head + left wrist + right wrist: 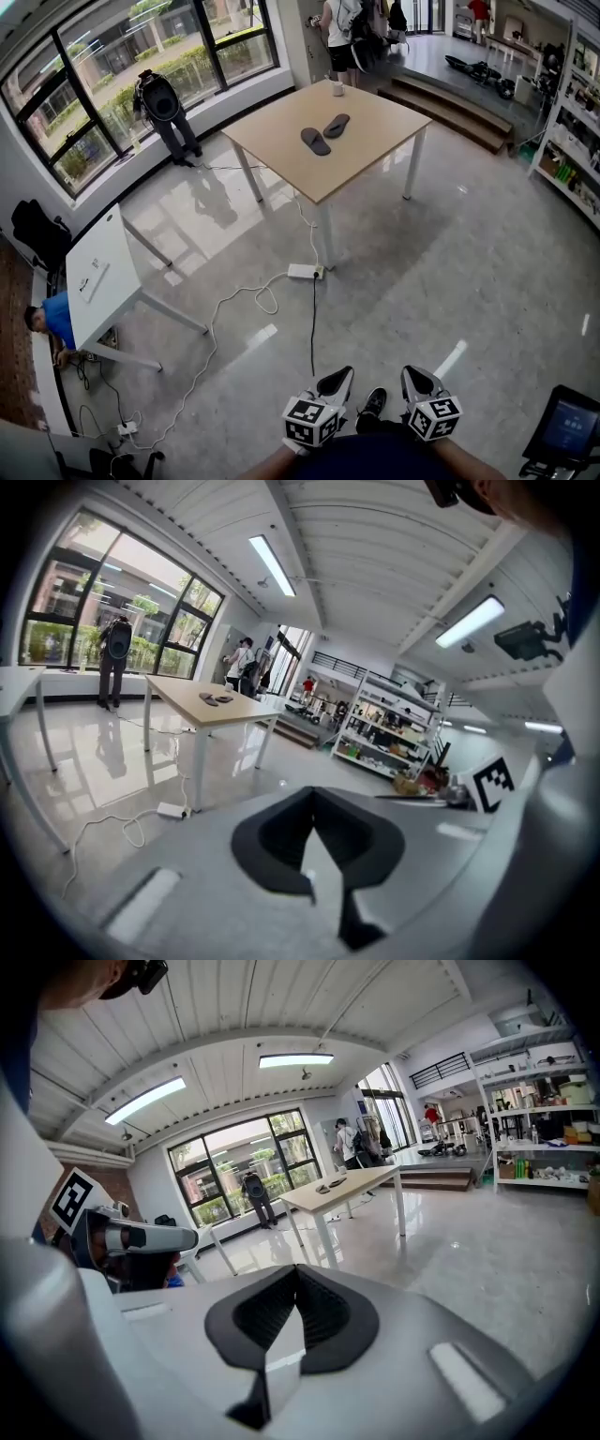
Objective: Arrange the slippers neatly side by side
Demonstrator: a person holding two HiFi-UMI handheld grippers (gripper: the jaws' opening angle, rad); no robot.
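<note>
Nearest, low in the head view, the left gripper [335, 382] and the right gripper [419, 379], grey-bodied with black jaws, are each closed tight on nothing. Farther out, a white power strip [305, 271] lies on the glossy grey floor [450, 262]. Well beyond both grippers, on the pale wooden square table [272, 127], the nearer dark grey slipper [316, 142] and the farther dark grey slipper [337, 125] lie splayed in a V.

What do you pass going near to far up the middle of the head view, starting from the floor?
Power strip → wooden table → nearer slipper → farther slipper → white cup → standing person.
</note>
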